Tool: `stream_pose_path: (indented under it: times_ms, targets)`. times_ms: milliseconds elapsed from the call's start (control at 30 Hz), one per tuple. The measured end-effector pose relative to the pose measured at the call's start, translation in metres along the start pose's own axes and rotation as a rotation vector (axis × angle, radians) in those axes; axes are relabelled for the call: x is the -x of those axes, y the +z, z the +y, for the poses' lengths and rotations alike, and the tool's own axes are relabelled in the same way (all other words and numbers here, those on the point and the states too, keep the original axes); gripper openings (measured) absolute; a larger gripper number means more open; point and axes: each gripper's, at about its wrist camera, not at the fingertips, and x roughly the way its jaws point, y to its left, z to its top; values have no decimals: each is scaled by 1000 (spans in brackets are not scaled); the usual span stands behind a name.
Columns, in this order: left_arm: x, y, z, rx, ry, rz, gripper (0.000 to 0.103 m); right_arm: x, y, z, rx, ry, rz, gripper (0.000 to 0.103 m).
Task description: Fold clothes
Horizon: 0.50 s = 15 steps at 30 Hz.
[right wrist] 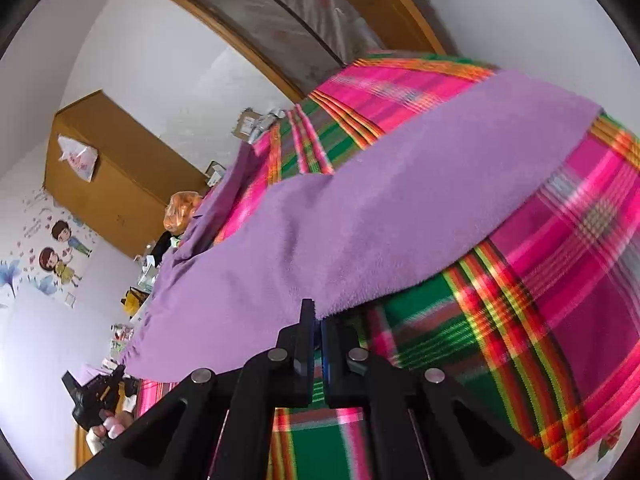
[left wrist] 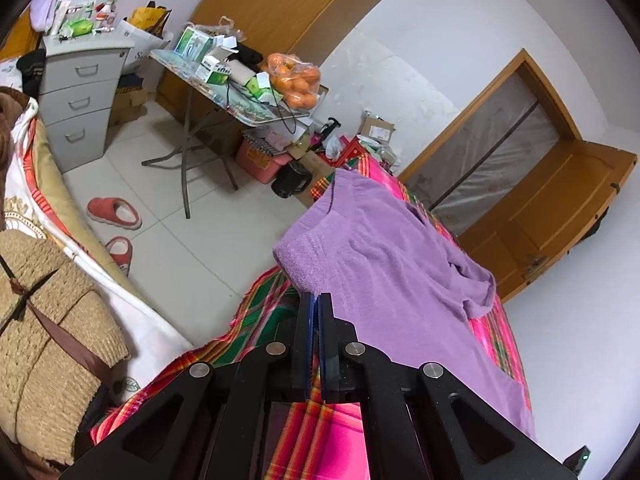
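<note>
Left gripper (left wrist: 319,300) and right gripper (right wrist: 316,316): jaws seemingly fully closed, angled downward

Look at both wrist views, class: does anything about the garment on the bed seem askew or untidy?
Yes. The purple garment lies slanted across the plaid blanket, and one corner hangs past the bed's edge over the floor. A rumpled fold bunches along its far side. Both the left gripper and right gripper are shut at its near edge.

Our left gripper (left wrist: 319,300) at the purple garment's near edge

We see its jaws pressed together at the edge of the purple garment (left wrist: 400,280), which lies spread on the plaid blanket (left wrist: 320,432). Beyond, on the tiled floor (left wrist: 208,236), red slippers (left wrist: 116,210) sit near a folding worktop (left wrist: 244,108) carrying a bag of oranges (left wrist: 296,78).
</note>
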Motion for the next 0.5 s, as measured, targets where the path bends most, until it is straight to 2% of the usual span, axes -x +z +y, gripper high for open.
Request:
stream_pose_path:
  times_ms: [167,300,500]
  targets:
    - [0,3,6,23,-15,14,2,0,1,1,-7,12,3,2]
    - [6,4,0,8,-27,-7,2,17,4,18,54,27,-36,2]
    - [4,-5,8,14,-10,28,2,4,-6,-1,0,1,26,2]
